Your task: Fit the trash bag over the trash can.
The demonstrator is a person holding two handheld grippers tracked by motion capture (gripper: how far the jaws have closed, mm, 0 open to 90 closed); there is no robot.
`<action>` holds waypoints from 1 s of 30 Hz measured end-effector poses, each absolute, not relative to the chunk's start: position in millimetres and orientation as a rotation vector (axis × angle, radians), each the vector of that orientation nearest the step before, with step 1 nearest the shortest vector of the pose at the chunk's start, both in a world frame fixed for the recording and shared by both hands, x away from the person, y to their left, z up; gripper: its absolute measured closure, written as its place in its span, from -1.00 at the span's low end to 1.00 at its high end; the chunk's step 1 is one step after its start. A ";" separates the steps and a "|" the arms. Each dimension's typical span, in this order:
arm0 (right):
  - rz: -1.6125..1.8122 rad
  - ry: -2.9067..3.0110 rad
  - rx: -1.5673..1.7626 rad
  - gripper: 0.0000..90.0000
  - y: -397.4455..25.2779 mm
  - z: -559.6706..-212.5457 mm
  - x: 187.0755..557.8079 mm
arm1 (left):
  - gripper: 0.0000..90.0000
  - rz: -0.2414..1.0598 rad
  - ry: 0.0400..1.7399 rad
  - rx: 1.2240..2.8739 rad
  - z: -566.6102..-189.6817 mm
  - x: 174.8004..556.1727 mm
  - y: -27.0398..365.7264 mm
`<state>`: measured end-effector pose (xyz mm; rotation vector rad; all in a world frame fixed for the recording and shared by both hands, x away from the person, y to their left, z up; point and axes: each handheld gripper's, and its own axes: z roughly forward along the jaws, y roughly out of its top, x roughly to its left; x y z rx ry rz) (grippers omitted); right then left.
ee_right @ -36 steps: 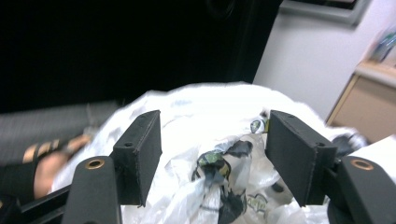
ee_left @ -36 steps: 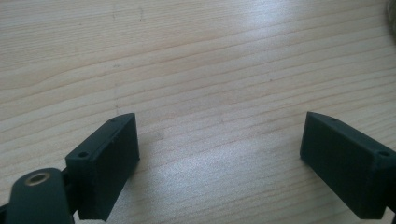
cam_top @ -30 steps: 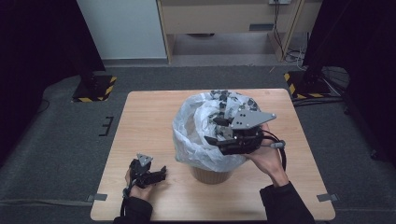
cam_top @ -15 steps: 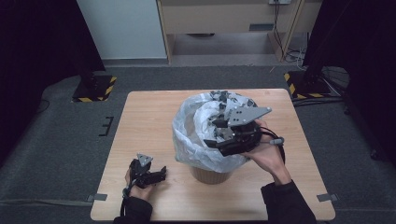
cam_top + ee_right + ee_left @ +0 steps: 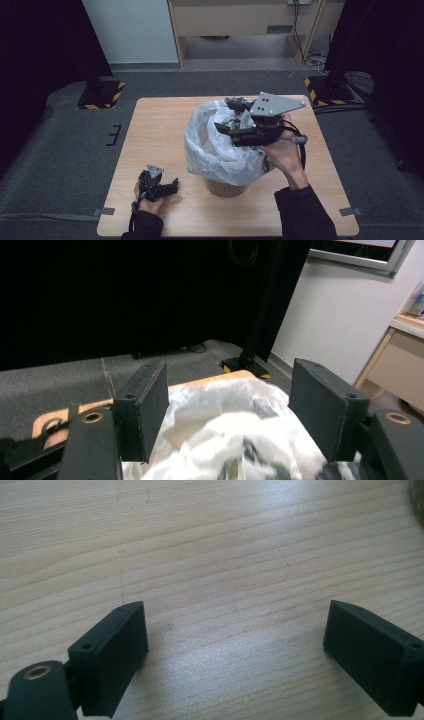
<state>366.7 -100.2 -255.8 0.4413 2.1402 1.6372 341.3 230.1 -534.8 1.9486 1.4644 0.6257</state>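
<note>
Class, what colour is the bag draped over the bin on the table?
The bag is translucent white, clearest in the high view.

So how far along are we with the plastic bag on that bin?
Done: the white plastic bag already sits in the brown bin, bunched up and draped over its rim. In hand: the right gripper hovers open above the bag's far side, gripping nothing. The left gripper rests open on the table, away from the bin. Left, probably: grabbing the bag's edge and tidying or closing it.
</note>
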 end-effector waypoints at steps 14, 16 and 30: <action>1.486 2.276 0.556 -0.30 -57.9 -281.9 399.4 | -0.78 0.625 1.462 1.949 -534.9 341.5 229.9; 1.436 2.312 0.594 -0.29 -53.6 -288.8 403.6 | -0.78 0.624 1.460 1.950 -534.9 341.4 229.8; 1.093 2.615 0.683 -0.33 -33.6 -325.9 421.1 | -0.78 0.621 1.451 1.956 -534.9 341.3 230.0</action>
